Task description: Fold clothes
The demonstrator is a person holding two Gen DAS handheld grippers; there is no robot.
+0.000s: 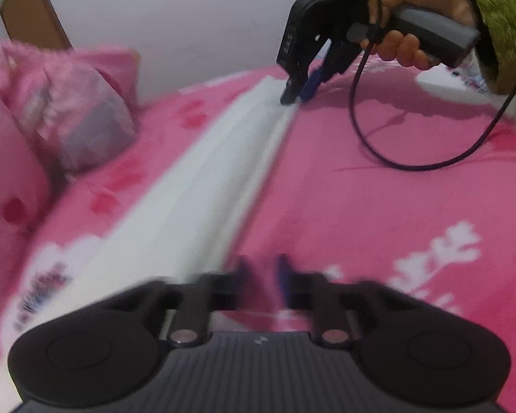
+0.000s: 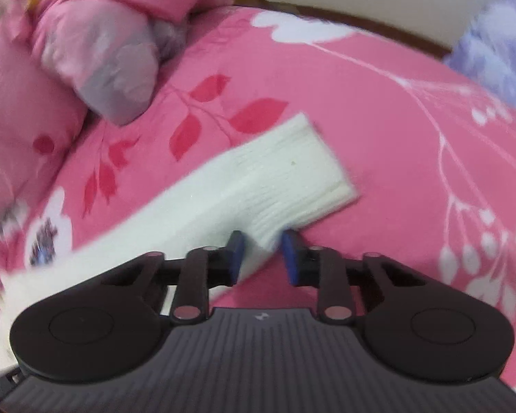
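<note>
A single white garment [image 2: 244,186] lies as a long folded strip on the bed [image 1: 378,206], running from 7 o'clock up to 1 o'clock in the left wrist view; its ribbed end sits near the middle of the right wrist view.

The right hand-held gripper [image 2: 260,253] has its jaws slightly apart, straddling the garment's lower edge at 6 o'clock — the blue pads [image 2: 290,258] do not press the cloth. In the left wrist view it shows at 1 o'clock, tips down on the far end of the strip, held by a hand [image 1: 416,24] in a green cuff [image 1: 495,24], with one black cable [image 1: 378,144] looping below. Pale marks on its black body are too blurred to read.

The left hand-held gripper [image 1: 260,275] is closed at 6 o'clock, near the strip's near end; blur hides whether any cloth is pinched.

The bedcover is pink with red leaves and white flowers. One pink bundle of bedding [image 2: 51,55] lies at 10 o'clock; one lilac fluffy thing [image 2: 498,44] at 2 o'clock. A small pale logo [image 2: 260,317] marks each gripper's ribbed body — unreadable.
</note>
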